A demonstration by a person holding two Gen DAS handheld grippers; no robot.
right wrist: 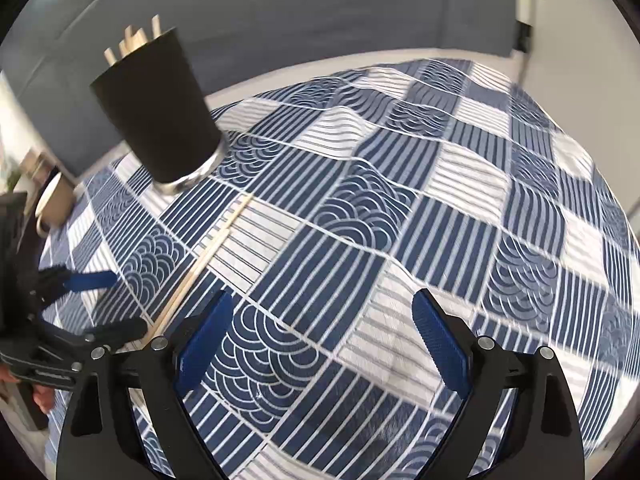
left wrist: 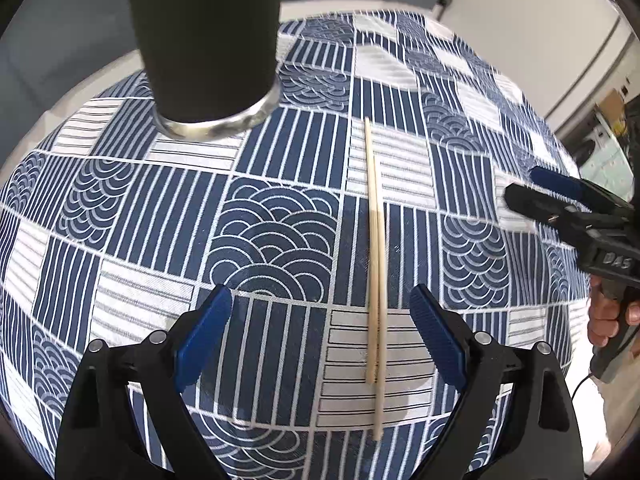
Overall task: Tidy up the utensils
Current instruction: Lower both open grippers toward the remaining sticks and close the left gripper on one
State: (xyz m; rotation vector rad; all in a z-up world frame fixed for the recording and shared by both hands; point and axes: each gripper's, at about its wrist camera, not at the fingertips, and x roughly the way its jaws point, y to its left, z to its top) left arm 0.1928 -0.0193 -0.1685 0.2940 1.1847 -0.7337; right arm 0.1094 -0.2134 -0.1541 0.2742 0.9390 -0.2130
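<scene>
**Two open hand-held grippers above a pair of chopsticks on the desk**

The desk is covered with a tablecloth (left wrist: pixel 276 220) of blue and white squares, with stripes and wave patterns. Two wooden chopsticks (left wrist: pixel 374 280) lie on it side by side, touching along their length, one pushed a little further toward the near edge than the other.

The left hand-held gripper (left wrist: pixel 320 336) hangs over the cloth with its jaws standing wide apart and holds nothing. In the left wrist view the near ends of the chopsticks lie between its two blue fingers (left wrist: pixel 438 340), closer to the right one, and the pads do not touch them.

The right hand-held gripper (right wrist: pixel 322 340) is also wide open and empty; under it is only the tablecloth. In the left wrist view it enters from the right edge of the desk, with a hand (left wrist: pixel 612 316) of the person on its grip.

A dark cup (right wrist: pixel 156 116) with a clear glass base stands toward the far edge of the desk, just beyond the far tips of the chopsticks. More wooden sticks (right wrist: pixel 134 42) stand inside it. A pale mug (right wrist: pixel 54 200) shows at the left edge of the desk.
</scene>
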